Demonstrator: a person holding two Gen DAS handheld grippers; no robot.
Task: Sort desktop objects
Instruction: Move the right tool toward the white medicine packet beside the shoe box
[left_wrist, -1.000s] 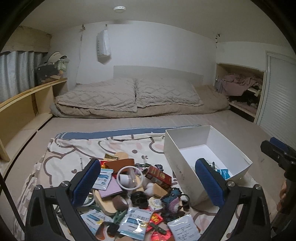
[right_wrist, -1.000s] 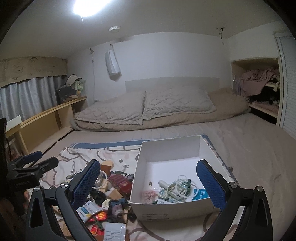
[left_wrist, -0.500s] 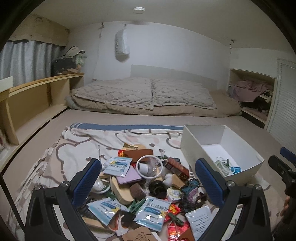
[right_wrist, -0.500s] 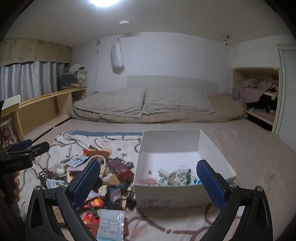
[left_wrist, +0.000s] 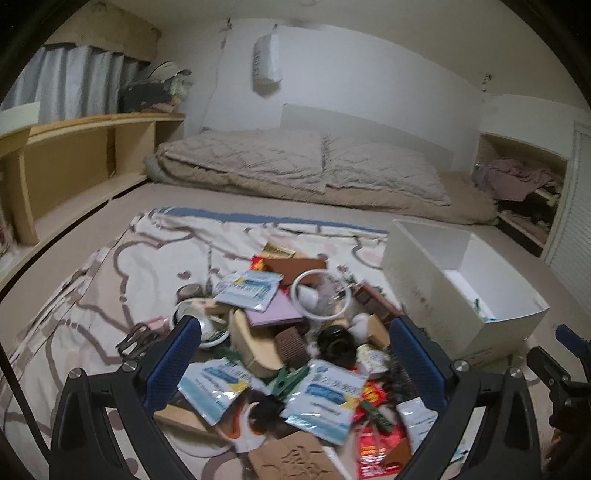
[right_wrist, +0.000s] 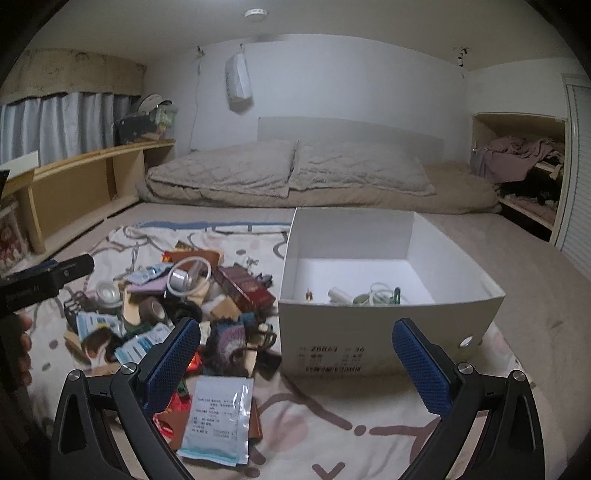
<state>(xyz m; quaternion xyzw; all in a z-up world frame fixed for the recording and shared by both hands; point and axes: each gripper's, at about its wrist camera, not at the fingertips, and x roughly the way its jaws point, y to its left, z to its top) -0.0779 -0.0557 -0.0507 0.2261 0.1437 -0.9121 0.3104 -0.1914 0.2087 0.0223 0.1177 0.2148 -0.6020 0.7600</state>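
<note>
A pile of small objects (left_wrist: 295, 332) lies on a patterned sheet: blue-white packets (left_wrist: 247, 291), a white ring (left_wrist: 319, 297), a black jar (left_wrist: 334, 341), a green clip (left_wrist: 290, 380), a red-brown box (right_wrist: 243, 288). A white box (left_wrist: 461, 295) stands to its right and holds cables and small items (right_wrist: 369, 295). My left gripper (left_wrist: 295, 365) is open, empty, low over the pile's near side. My right gripper (right_wrist: 295, 369) is open, empty, in front of the white box (right_wrist: 388, 332) and the pile's right edge.
A white packet (right_wrist: 218, 417) lies near my right gripper. The sheet (left_wrist: 129, 280) covers a bed with pillows (left_wrist: 295, 166) at the back. A wooden shelf (left_wrist: 74, 155) runs along the left; a cubby with clothes (right_wrist: 517, 162) is at the right.
Both grippers have dropped lower and moved left toward the pile. The left one now hangs closer over the objects. Both stay open and empty.
</note>
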